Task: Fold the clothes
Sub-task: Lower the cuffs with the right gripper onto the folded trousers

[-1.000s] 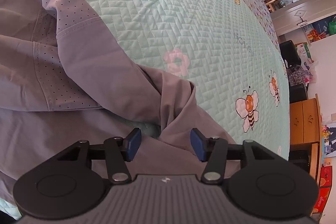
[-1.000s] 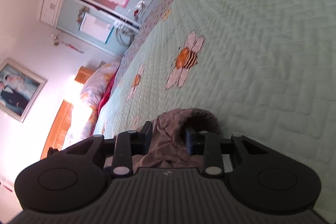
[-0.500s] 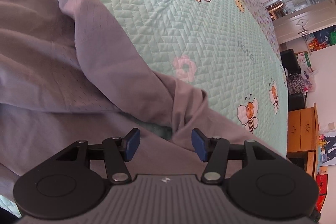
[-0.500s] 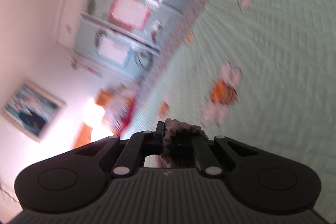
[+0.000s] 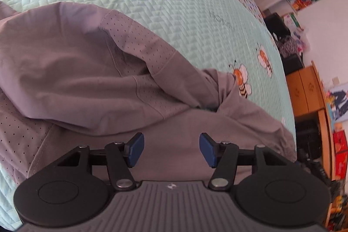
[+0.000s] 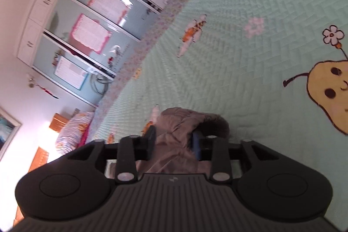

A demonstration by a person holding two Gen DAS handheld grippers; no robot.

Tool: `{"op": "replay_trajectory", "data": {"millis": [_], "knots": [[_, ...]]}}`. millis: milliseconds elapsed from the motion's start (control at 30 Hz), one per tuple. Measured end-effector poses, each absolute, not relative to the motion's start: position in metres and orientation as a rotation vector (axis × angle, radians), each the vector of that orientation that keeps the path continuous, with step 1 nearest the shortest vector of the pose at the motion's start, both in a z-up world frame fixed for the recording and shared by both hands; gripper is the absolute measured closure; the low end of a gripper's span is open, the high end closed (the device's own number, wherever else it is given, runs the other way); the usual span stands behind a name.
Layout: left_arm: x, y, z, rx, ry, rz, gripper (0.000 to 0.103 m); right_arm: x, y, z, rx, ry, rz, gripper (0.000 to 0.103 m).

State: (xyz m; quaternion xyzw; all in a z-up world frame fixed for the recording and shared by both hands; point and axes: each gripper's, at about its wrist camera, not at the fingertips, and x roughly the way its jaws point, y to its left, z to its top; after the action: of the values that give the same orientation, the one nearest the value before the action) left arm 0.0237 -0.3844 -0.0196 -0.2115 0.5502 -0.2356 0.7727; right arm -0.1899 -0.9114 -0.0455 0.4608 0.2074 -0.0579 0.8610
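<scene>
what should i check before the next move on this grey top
1. Right gripper has cloth between its fingers: ok, a bunched end of the grey top sits there, though a firm clamp cannot be told.
2. Left gripper is free to take a hold: ok, its jaws stand apart over the grey cloth with nothing between them.
3. Top lies flat for a fold: not ok, it is heaped with a deep crease.
4. Bare quilt to lay it on: ok, open space beyond the top.
5. Which part the right gripper holds: cannot tell.
</scene>
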Motion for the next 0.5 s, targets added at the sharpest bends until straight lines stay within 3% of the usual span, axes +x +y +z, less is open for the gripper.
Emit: {"op": "replay_trajectory", "data": {"millis": [500], "knots": [[0.002, -0.385, -0.018, -0.407, 1.218, -0.576, 0.043, -0.219, -0.839, -0.070, 1.023, 0.598, 0.061, 0.055]]}}
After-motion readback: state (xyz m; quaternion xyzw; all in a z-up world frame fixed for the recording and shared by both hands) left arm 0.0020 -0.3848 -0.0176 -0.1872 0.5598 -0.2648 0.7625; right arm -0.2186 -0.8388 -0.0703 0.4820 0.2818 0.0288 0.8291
